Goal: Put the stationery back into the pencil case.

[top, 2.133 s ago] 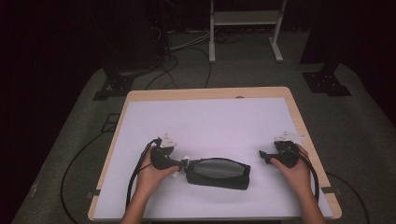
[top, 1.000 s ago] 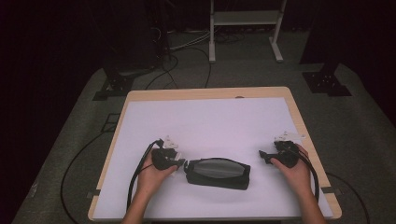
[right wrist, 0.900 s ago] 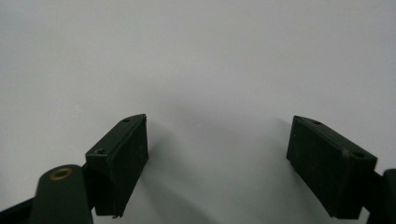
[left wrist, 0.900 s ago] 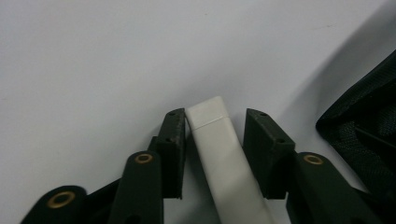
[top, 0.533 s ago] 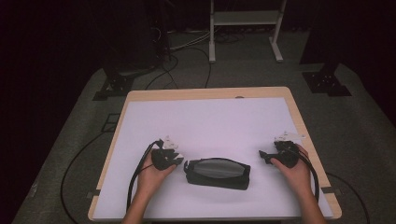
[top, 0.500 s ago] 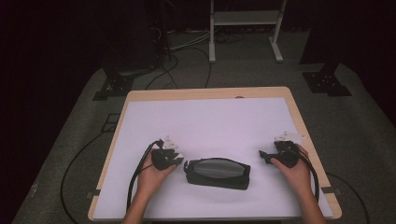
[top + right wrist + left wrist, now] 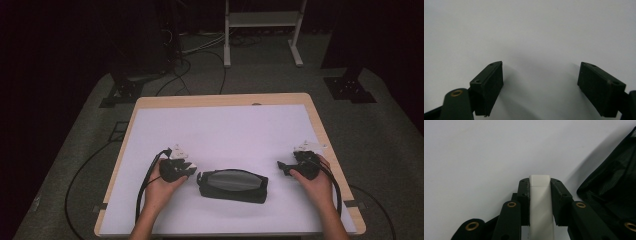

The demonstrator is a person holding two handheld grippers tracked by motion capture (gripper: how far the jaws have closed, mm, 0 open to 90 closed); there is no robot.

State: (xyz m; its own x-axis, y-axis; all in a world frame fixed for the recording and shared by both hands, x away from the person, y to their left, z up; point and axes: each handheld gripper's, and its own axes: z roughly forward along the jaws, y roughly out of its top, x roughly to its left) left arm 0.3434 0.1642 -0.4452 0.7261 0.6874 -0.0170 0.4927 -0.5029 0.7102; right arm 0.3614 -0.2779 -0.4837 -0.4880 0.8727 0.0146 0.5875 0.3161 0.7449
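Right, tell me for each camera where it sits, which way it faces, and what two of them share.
High view: fixed above the person's side, looking forward and down on the table; both hands enter from below, with the left gripper, the right gripper and the black pouch.
Left gripper view: rides the left gripper, looking along its jaws shut on a white block.
Right gripper view: rides the right gripper, jaws open over bare white surface.
Shared: high and left gripper views both show the pouch.

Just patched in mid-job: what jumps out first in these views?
The black pouch lying near the front middle of the white table. The left gripper is shut on a white block just beside the pouch's left end. The right gripper rests apart at the right, jaws open over bare table.
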